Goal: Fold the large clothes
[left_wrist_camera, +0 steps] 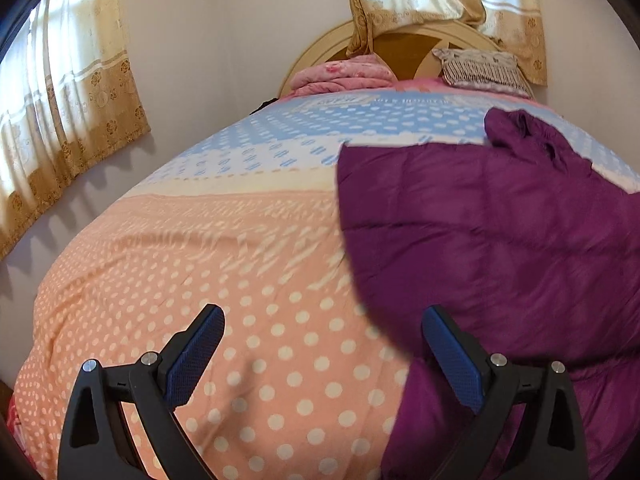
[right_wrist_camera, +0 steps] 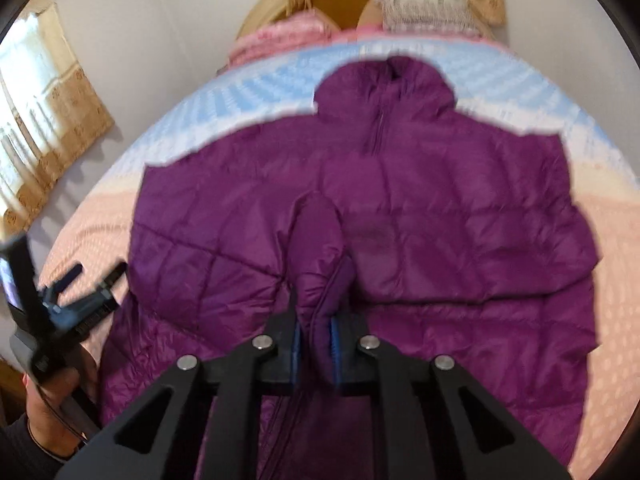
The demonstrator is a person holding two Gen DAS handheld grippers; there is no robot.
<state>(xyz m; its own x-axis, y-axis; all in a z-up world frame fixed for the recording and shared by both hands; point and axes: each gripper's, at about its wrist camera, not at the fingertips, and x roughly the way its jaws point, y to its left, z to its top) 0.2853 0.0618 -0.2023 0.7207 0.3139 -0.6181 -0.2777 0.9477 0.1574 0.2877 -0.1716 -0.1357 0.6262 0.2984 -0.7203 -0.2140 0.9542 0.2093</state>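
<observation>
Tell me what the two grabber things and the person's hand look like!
Both grippers, left gripper and right gripper, have black plastic arms with triangle cut-outs, round silver bolts and textured blue finger pads. The left hand is bare, with a dark sleeve at the wrist.

Right claw (right_wrist_camera: 314,334) clamped on purple jacket (right_wrist_camera: 440,208) fold, over polka-dot bedspread (right_wrist_camera: 608,280).

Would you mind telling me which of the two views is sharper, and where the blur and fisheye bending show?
Left wrist view: mostly sharp, polka-dot bedspread crisp, though the purple jacket edge smears; curtains glow backlit and bow outward. Right wrist view: softer throughout, the jacket outline and bedspread pattern smeared, only the right gripper reasonably clear; the bed bulges like a dome.
</observation>
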